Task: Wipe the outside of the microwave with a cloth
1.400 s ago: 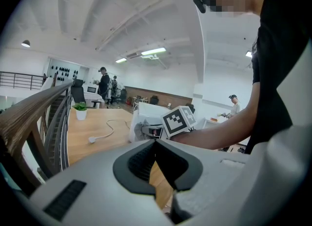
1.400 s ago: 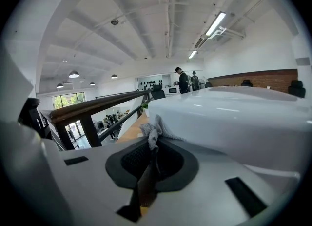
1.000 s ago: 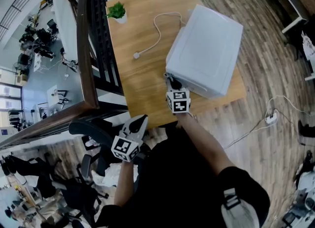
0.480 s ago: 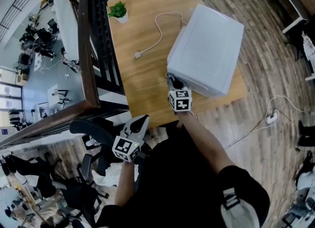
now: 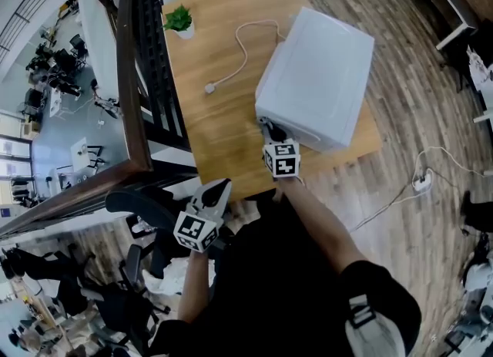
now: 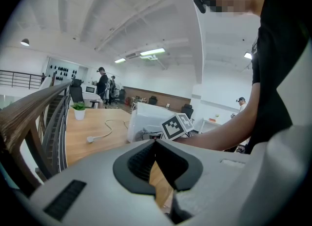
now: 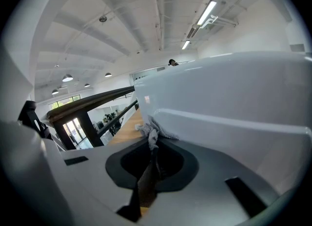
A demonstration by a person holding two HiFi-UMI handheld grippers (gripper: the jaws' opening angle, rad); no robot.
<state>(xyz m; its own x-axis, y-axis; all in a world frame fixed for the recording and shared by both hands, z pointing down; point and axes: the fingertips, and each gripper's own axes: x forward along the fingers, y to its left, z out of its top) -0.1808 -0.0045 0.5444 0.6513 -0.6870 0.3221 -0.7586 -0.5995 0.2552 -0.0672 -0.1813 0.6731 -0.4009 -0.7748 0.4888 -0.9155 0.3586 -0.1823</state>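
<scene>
We note a dark railing (image 5: 135,78) along the left of the table (image 5: 223,128). A small potted plant (image 5: 179,18) stands at the table's far left corner.

Left gripper (image 5: 222,187) hangs off the table's near edge, well apart from the microwave. Its own view shows the fingers pressed together, nothing between them.

A white cable (image 5: 243,47) loops across the tabletop from the microwave's back; its plug (image 5: 209,87) lies loose on the wood.

The white microwave (image 5: 316,78) sits on the right half of the table, turned at an angle.

Right gripper (image 5: 269,128) is at the microwave's near lower corner. We see its fingers pinching a grey cloth (image 7: 153,131), which bunches out past the tips and touches the white casing.

On the floor further right, a power strip (image 5: 420,184) with a white lead.
</scene>
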